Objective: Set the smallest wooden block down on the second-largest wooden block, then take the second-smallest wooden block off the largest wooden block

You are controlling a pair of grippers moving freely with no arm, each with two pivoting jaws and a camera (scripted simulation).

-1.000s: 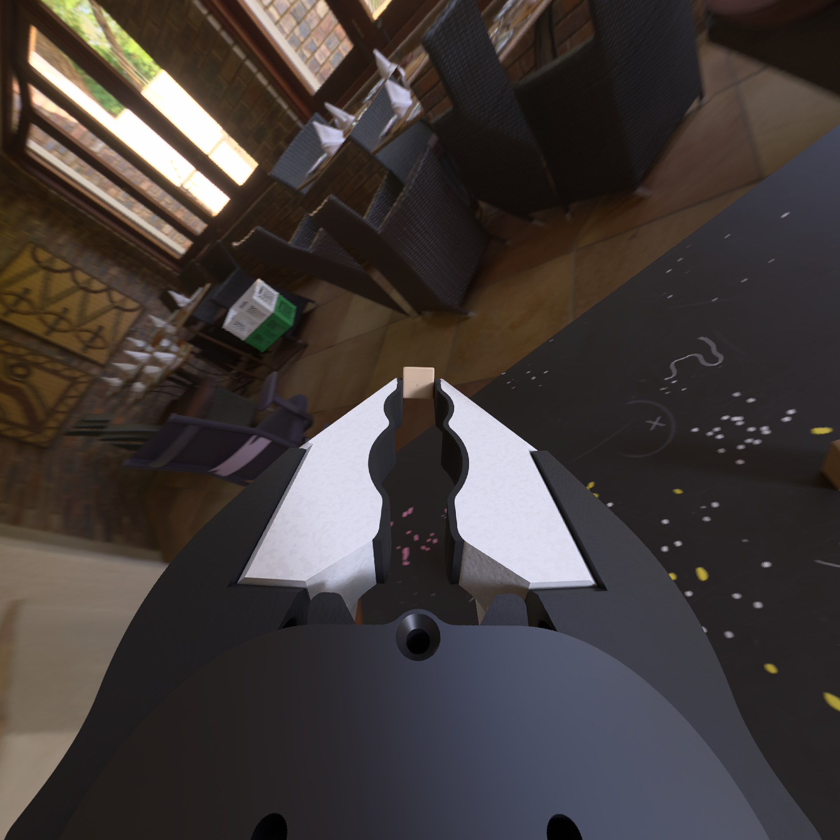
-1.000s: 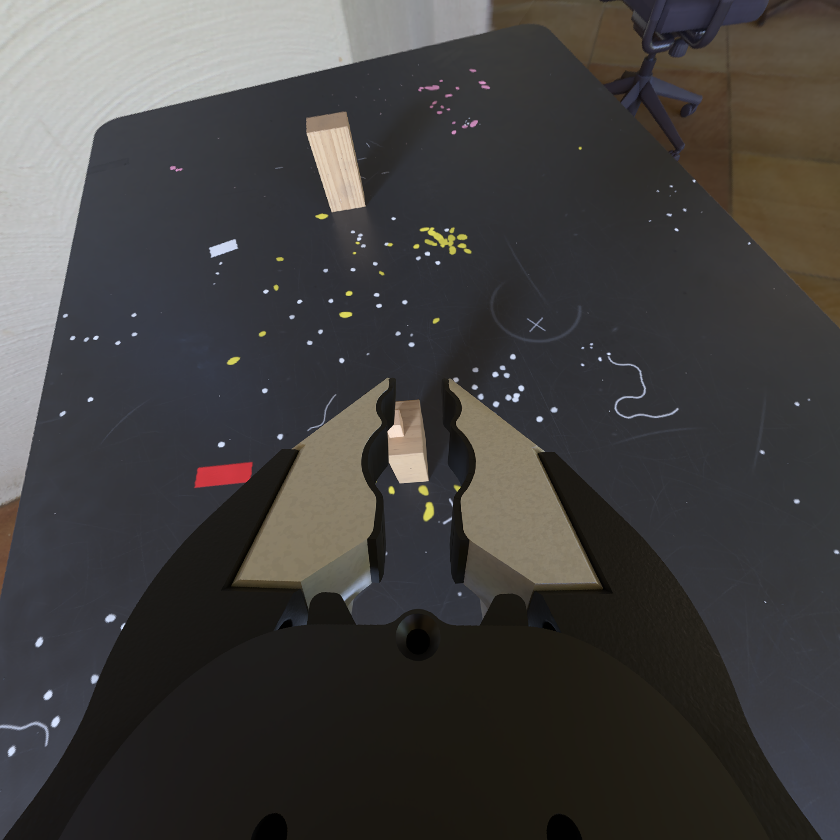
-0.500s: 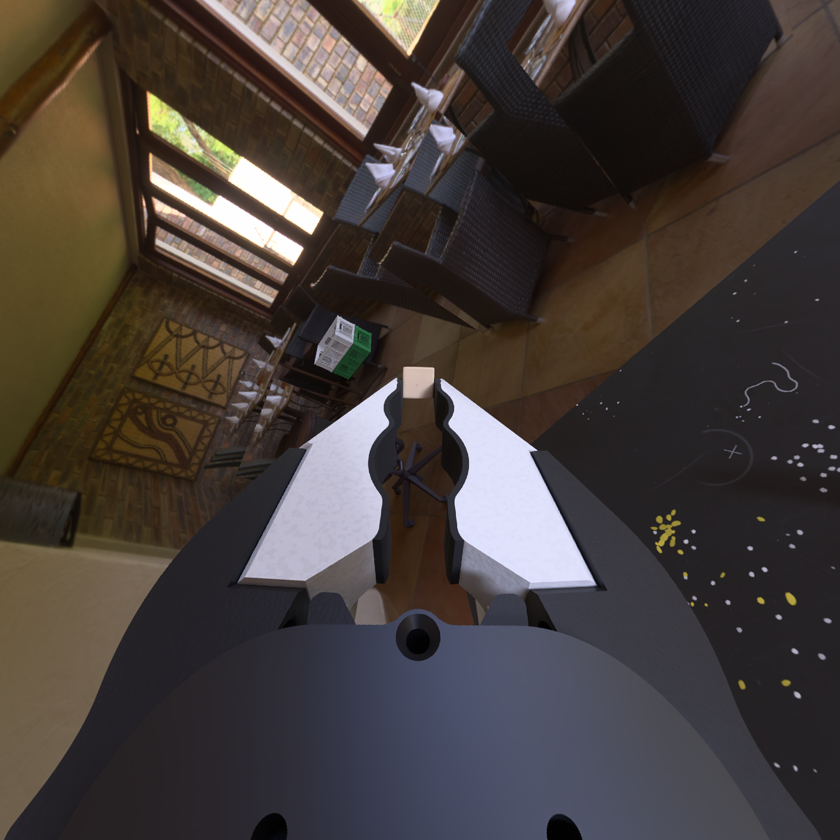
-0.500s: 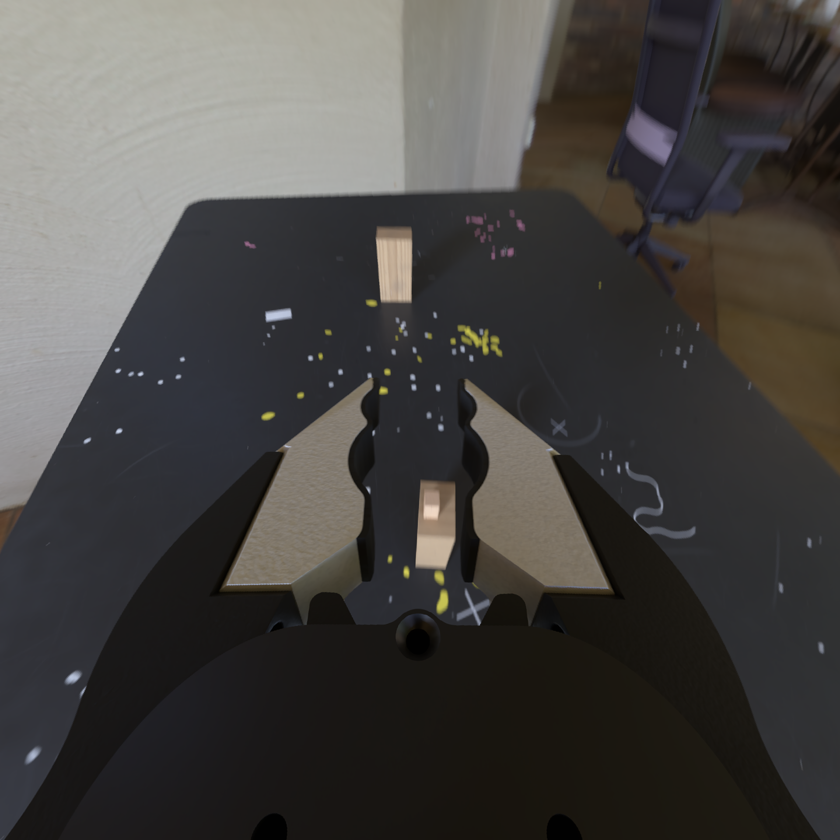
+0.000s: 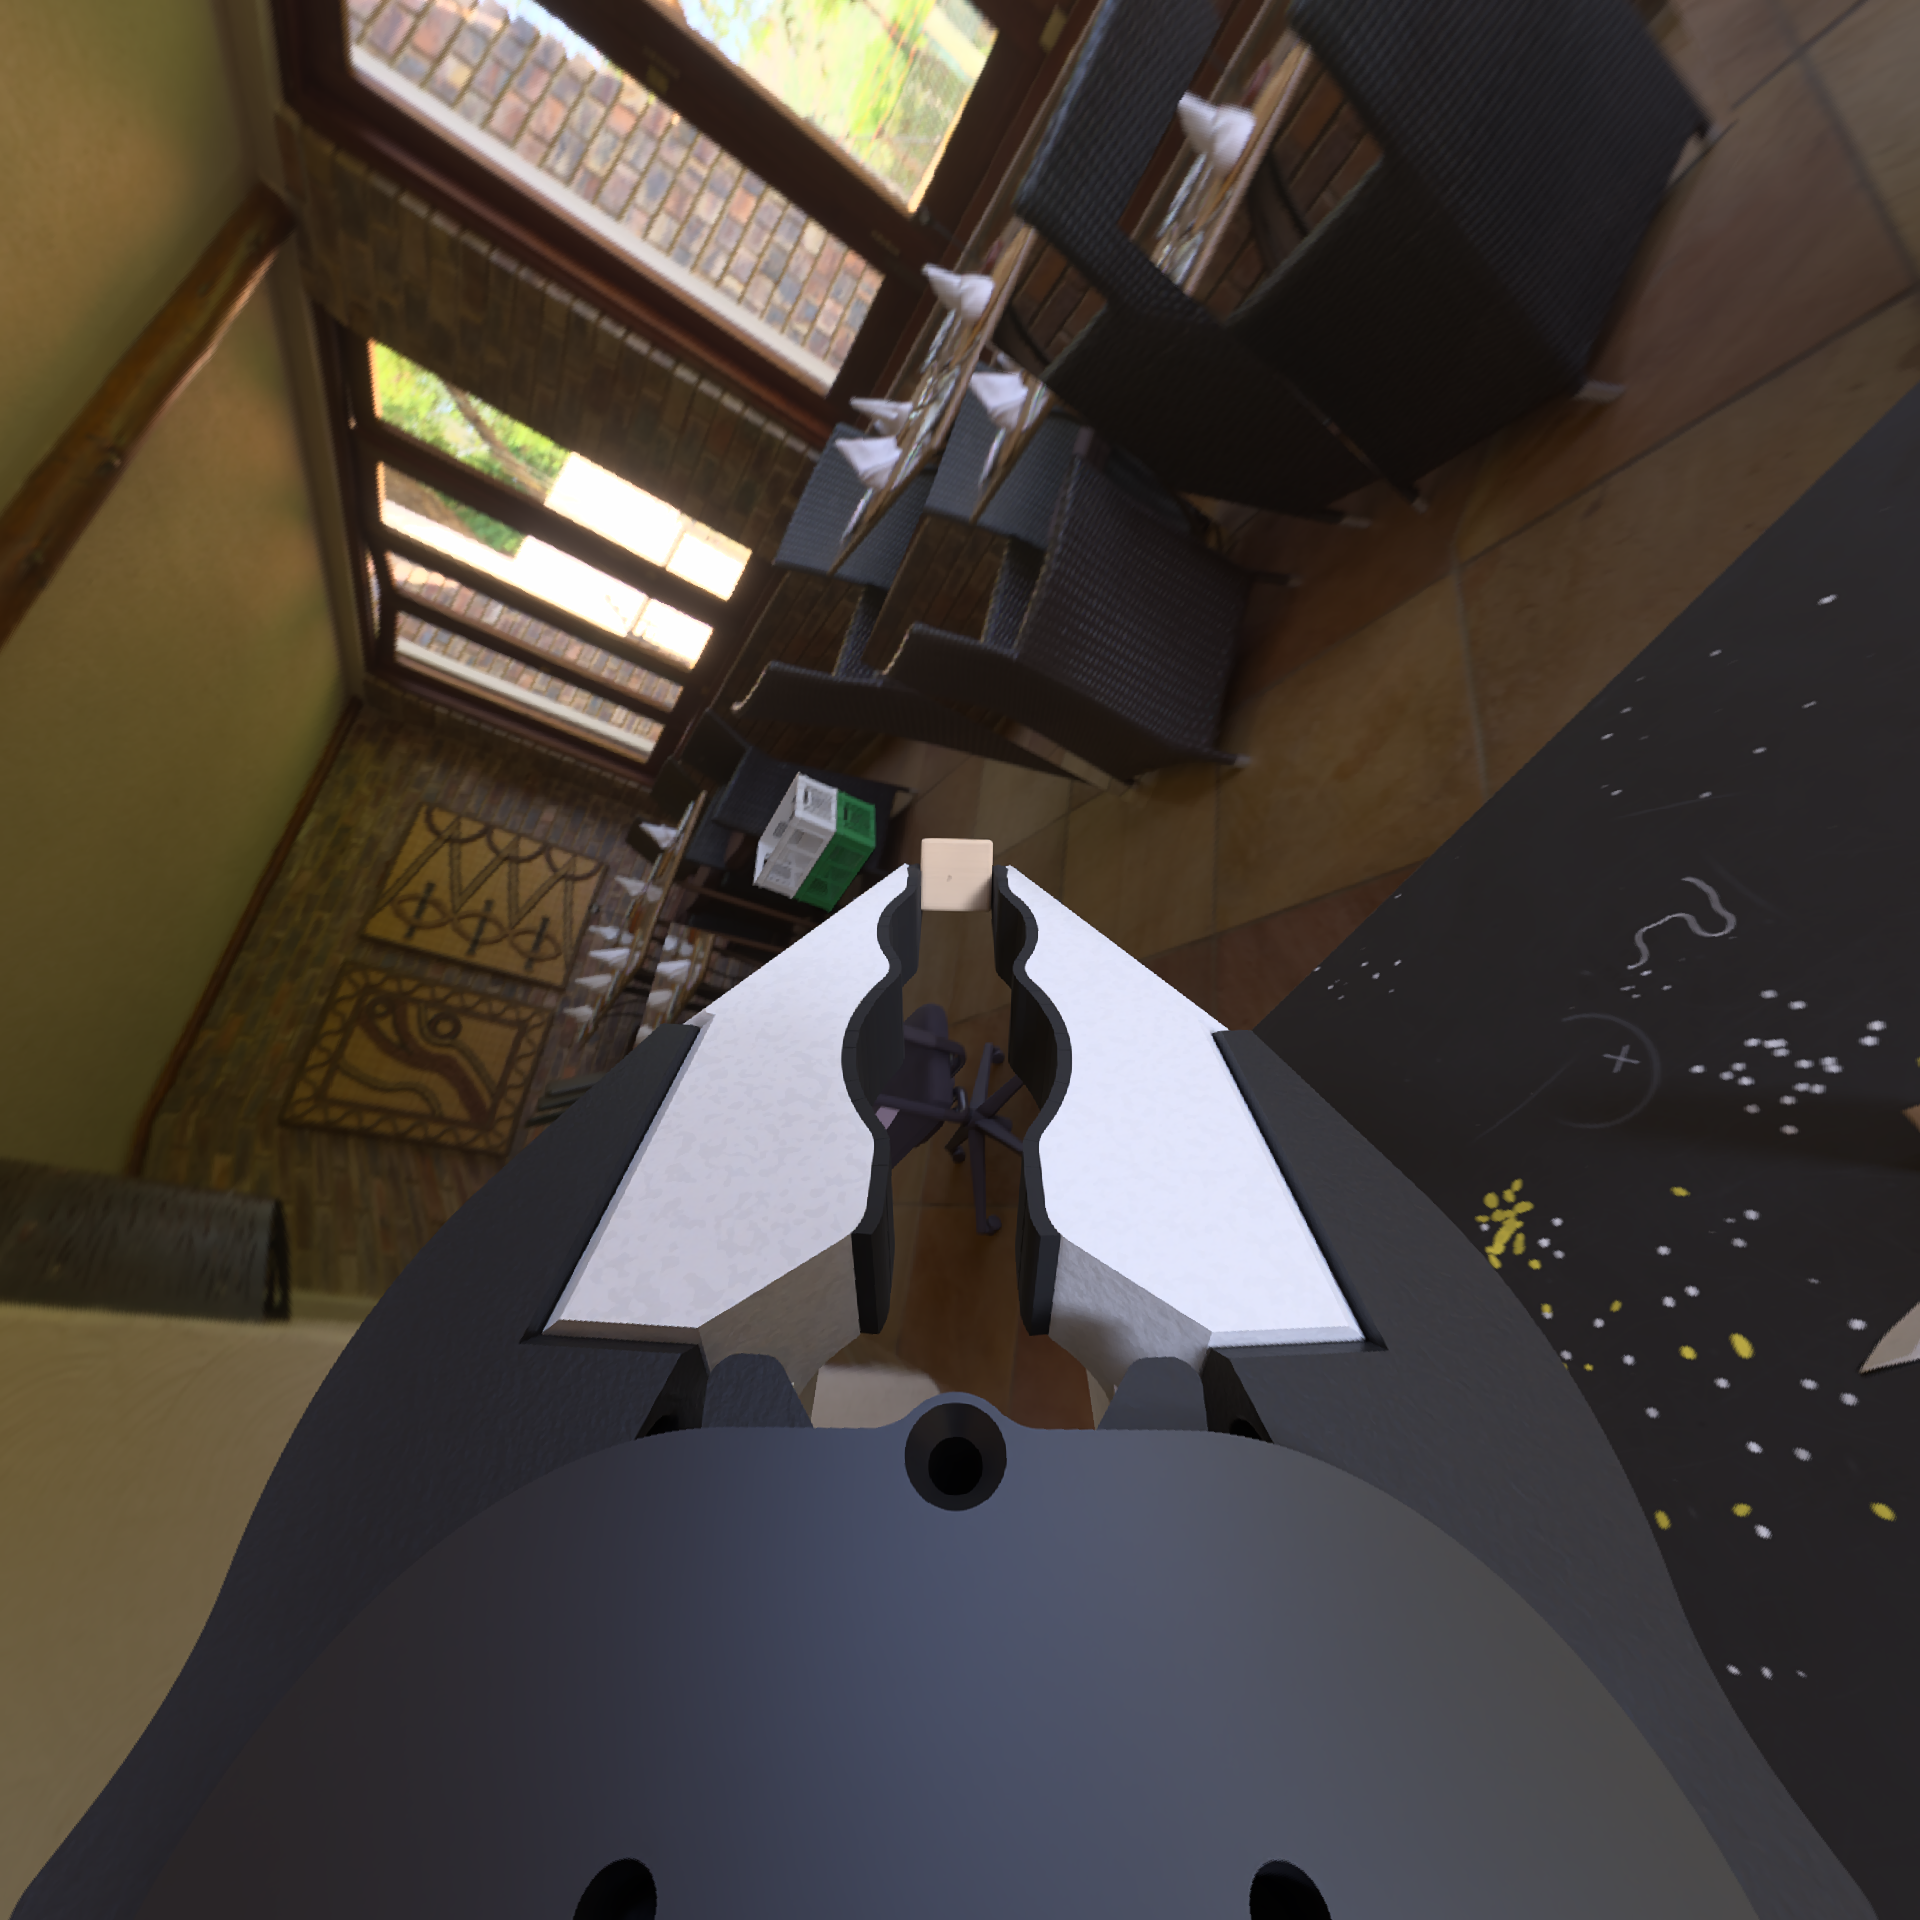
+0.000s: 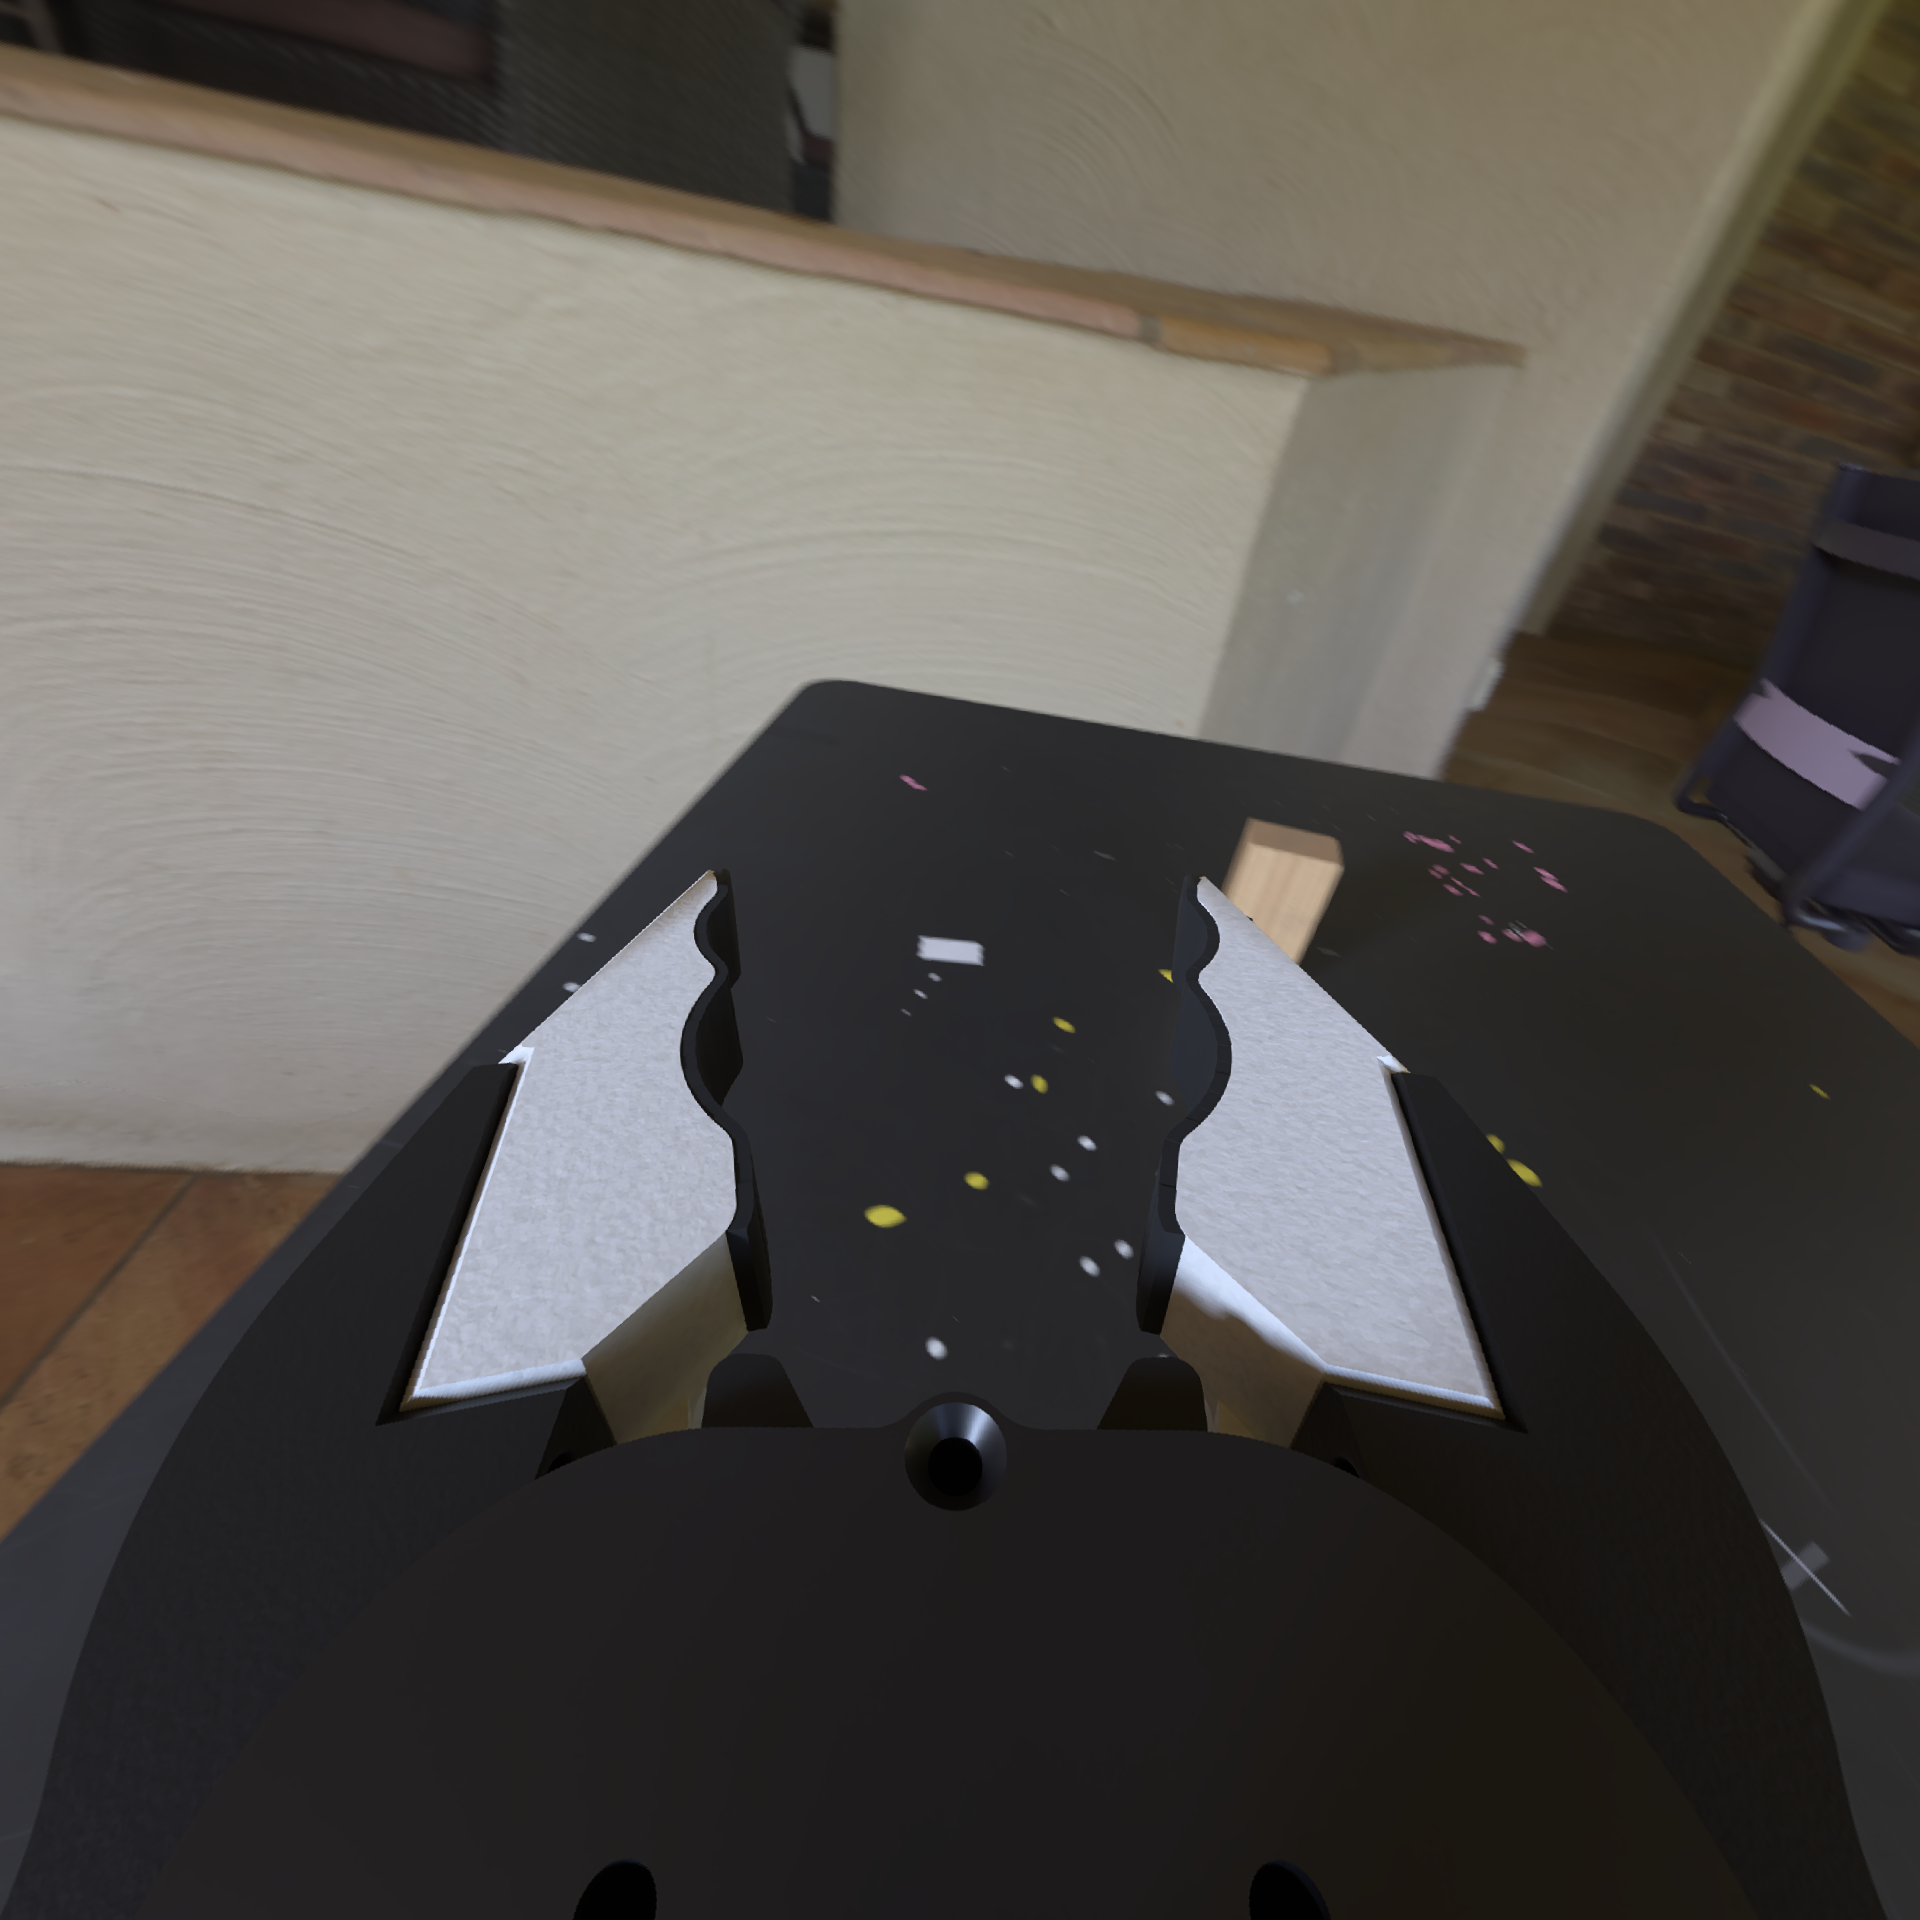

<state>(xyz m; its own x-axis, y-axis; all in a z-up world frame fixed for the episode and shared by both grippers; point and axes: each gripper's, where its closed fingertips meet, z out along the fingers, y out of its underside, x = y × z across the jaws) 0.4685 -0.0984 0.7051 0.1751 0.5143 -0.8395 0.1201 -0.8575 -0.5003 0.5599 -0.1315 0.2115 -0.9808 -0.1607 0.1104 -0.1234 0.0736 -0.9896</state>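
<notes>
Now, left: my left gripper (image 5: 956, 883) pinches one small pale wooden cube (image 5: 956, 875) at its fingertips.
Right: my right gripper (image 6: 954, 894) gapes wide, holding nothing; one tall light wooden block (image 6: 1288, 894) just beyond its right fingertip.

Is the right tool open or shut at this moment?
Open. The right tool has its fingers spread wide with only the black table between them; nothing is gripped.

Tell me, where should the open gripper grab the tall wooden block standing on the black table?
Probably its upper half, pinching the two flat long faces. The tall wooden block stands upright on the table, so the right gripper, jaws wide, could come from above or level from this side.
</notes>
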